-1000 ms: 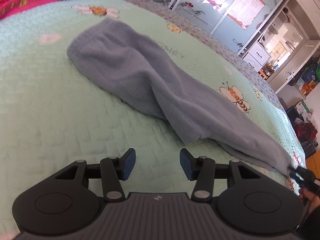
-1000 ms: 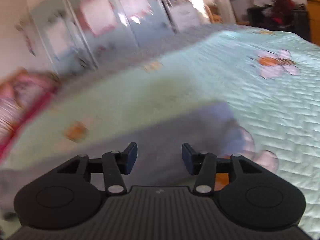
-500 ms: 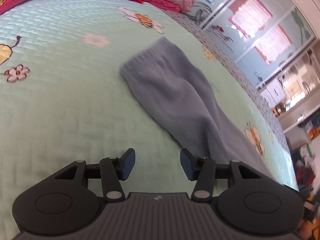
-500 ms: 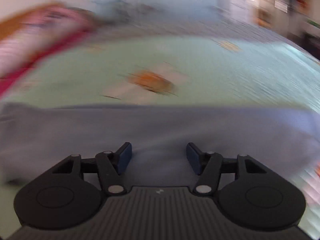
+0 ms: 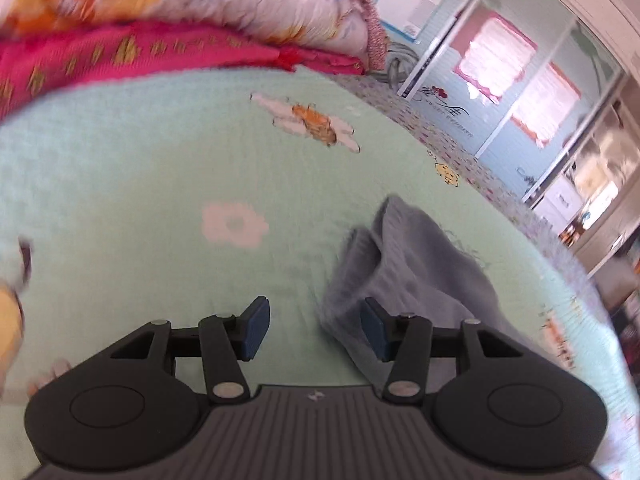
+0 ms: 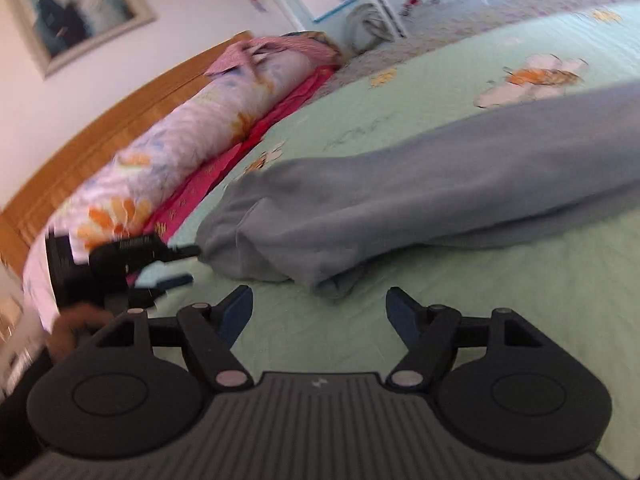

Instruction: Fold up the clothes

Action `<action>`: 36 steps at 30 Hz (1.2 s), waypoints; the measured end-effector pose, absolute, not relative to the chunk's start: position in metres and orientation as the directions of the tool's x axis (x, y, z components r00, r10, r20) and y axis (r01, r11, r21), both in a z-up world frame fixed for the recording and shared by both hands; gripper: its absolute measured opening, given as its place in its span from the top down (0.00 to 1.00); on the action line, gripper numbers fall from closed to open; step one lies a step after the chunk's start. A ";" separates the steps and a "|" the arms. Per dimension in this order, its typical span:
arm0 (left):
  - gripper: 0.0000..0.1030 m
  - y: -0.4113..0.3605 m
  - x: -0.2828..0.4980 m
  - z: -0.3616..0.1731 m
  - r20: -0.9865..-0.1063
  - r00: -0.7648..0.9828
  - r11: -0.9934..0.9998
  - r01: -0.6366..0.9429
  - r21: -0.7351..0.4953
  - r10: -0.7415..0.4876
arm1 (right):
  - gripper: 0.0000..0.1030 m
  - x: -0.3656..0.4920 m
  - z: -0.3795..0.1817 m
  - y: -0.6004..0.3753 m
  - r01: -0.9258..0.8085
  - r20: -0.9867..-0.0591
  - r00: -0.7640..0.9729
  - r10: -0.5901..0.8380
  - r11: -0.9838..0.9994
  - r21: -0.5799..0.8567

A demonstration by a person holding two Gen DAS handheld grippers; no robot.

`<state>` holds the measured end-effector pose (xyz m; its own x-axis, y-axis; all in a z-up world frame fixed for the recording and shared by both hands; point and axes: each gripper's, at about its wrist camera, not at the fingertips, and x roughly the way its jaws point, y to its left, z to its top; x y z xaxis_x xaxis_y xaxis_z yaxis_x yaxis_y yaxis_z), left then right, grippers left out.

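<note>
Just ahead of the right hand-held gripper lies the grey-blue garment, stretched long across the green quilted bedspread, its bunched near end a little beyond the fingertips. That gripper's jaws are opening, released, with only bedspread between them. Off to its left hovers the left hand-held gripper, its tips close to the garment's end but not clearly touching. From the left wrist view, the left hand-held gripper is parted and opening slightly; the garment's ribbed end sits beside its right finger, not pinched. Bare bedspread fills the gap. Far beyond both grippers, a floral rolled quilt rests on a pink blanket by the wooden headboard.
</note>
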<state>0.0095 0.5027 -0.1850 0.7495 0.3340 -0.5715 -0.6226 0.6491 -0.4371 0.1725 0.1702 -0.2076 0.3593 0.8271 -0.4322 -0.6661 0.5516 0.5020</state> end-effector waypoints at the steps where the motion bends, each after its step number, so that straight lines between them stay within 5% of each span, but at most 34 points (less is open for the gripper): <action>1: 0.46 0.506 0.011 -0.185 -0.567 0.754 0.660 -0.615 -0.432 0.331 | 0.27 0.172 -0.208 0.179 -0.680 -0.429 0.366 0.826 0.552 0.483; 7: 0.43 0.506 0.005 -0.193 -0.554 0.756 0.592 -0.636 -0.495 0.348 | 0.37 0.153 -0.219 0.209 -0.717 -0.400 0.380 0.834 0.539 0.442; 9: 0.43 0.500 0.006 -0.192 -0.552 0.760 0.587 -0.632 -0.506 0.342 | 0.47 0.152 -0.218 0.217 -0.722 -0.404 0.402 0.822 0.556 0.412; 11: 0.43 0.495 0.011 -0.190 -0.549 0.768 0.615 -0.616 -0.492 0.330 | 0.74 0.160 -0.221 0.226 -0.706 -0.431 0.409 0.804 0.578 0.409; 14: 0.43 0.498 0.014 -0.193 -0.551 0.775 0.622 -0.604 -0.498 0.311 | 0.86 0.168 -0.225 0.226 -0.686 -0.447 0.394 0.803 0.581 0.439; 32: 0.45 0.540 0.099 -0.173 -0.558 0.817 0.701 -0.483 -0.525 0.145 | 0.88 0.170 -0.234 0.217 -0.713 -0.459 0.340 0.821 0.543 0.443; 34: 0.70 0.547 0.116 -0.183 -0.635 0.755 0.696 -0.546 -0.466 0.167 | 0.88 0.170 -0.234 0.218 -0.712 -0.458 0.338 0.822 0.542 0.447; 36: 0.72 0.554 0.112 -0.203 -0.673 0.728 0.638 -0.583 -0.504 0.133 | 0.88 0.170 -0.235 0.217 -0.710 -0.458 0.336 0.823 0.541 0.451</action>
